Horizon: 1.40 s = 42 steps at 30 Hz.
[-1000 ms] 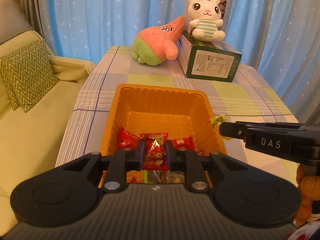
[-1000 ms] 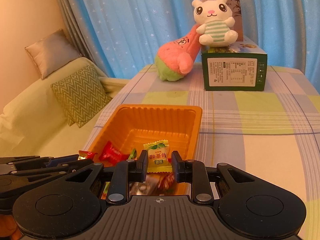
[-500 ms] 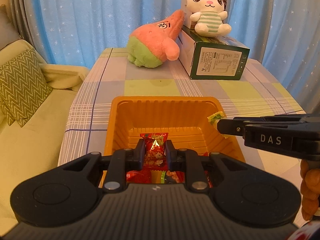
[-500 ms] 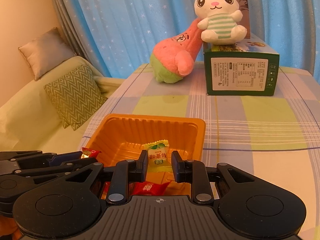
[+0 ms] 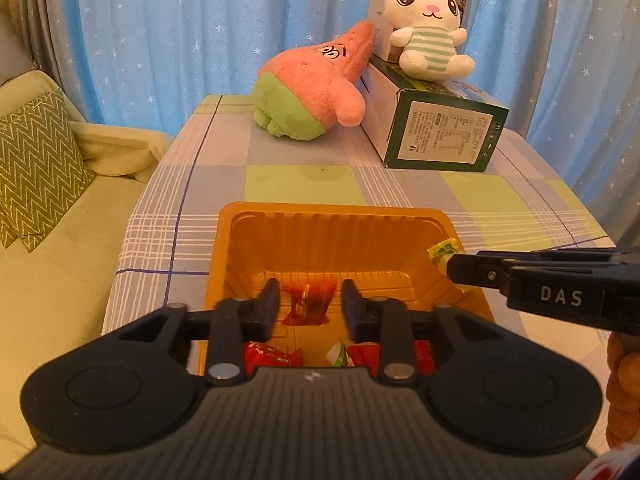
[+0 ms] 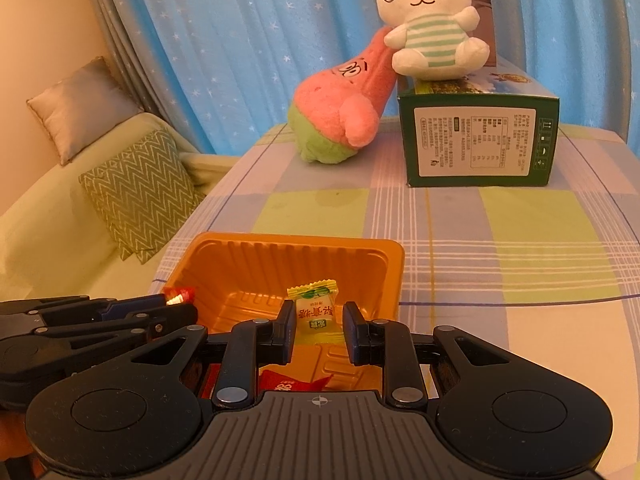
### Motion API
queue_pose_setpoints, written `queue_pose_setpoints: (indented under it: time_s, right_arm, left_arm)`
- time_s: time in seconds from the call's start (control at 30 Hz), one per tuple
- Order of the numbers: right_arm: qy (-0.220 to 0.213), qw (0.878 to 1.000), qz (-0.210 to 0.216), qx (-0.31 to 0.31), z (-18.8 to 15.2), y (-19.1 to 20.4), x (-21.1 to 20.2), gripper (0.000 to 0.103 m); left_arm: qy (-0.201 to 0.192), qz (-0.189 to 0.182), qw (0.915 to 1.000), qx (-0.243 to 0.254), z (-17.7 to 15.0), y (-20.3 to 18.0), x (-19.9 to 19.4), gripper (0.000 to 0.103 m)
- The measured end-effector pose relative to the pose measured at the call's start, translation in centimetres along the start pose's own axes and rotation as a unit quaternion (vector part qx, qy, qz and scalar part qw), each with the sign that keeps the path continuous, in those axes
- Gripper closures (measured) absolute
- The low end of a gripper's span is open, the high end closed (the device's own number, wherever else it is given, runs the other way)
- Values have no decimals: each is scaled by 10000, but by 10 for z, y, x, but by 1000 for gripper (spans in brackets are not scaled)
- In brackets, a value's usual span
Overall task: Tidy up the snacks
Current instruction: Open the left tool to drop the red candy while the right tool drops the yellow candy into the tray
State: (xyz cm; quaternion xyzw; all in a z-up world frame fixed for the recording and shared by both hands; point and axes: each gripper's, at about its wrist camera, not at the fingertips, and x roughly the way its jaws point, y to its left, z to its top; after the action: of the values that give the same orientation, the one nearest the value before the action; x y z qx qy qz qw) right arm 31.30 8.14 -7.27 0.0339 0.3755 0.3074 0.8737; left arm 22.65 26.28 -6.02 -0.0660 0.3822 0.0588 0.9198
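Note:
An orange plastic tray (image 5: 336,224) (image 6: 296,252) sits on the checked tablecloth with several wrapped snacks in its near end. My left gripper (image 5: 308,304) is open over the tray; a red snack packet (image 5: 310,304) hangs blurred between its spread fingers, touching neither. My right gripper (image 6: 318,326) is open too; a yellow candy packet (image 6: 316,312) sits between its fingers, free of both pads. In the left wrist view the right gripper reaches in from the right with the yellow packet's tip (image 5: 442,249) at its end.
A pink and green plush (image 5: 316,88) (image 6: 344,116), a green box (image 5: 436,124) (image 6: 480,136) and a white bunny plush (image 5: 428,36) (image 6: 432,28) on it stand at the table's far end. A sofa with a zigzag cushion (image 6: 136,196) lies left.
Both grippers opened from shut. The red packet and the yellow packet are loose between the fingers over the tray. Both grippers drew back a little.

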Motion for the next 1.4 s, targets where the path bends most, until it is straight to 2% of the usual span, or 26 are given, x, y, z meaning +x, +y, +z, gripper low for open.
queue_pose_setpoints:
  time_s: [0.33, 0.8, 0.9, 0.97, 1.0, 1.03, 1.07, 1.1, 1.4]
  right_arm:
    - [26, 9999, 109, 42, -2, 4, -2, 78]
    - [-65, 9998, 184, -17, 5, 18, -2, 78]
    - [-77, 9996, 286, -43, 6, 20, 2, 78]
    - [-45, 9989, 461, -5, 7, 20, 6, 77]
    - [-32, 9987, 510, 82, 7, 18, 8, 76]
    - [-34, 9983, 537, 207, 8, 15, 9, 61]
    - [-78, 9979, 540, 346, 8, 11, 8, 38]
    - [-161, 9976, 528, 426, 7, 7, 5, 33]
    - [-139, 9985, 203, 491, -12, -6, -25, 32]
  left_arm:
    - [78, 177, 9997, 171, -10, -2, -14, 69]
    - [57, 167, 9996, 226, -13, -1, -22, 68]
    - [65, 163, 9996, 225, -13, 0, -22, 65]
    - [50, 107, 9997, 206, -15, 1, -22, 55]
    - [50, 118, 9997, 211, -16, 2, -22, 53]
    - [42, 137, 9996, 228, -17, 1, -23, 49]
    - [31, 151, 9996, 248, -19, 1, -24, 44]
    - [24, 169, 9995, 256, -21, 1, -25, 42]
    - [-60, 232, 9995, 190, -31, -3, -46, 15]
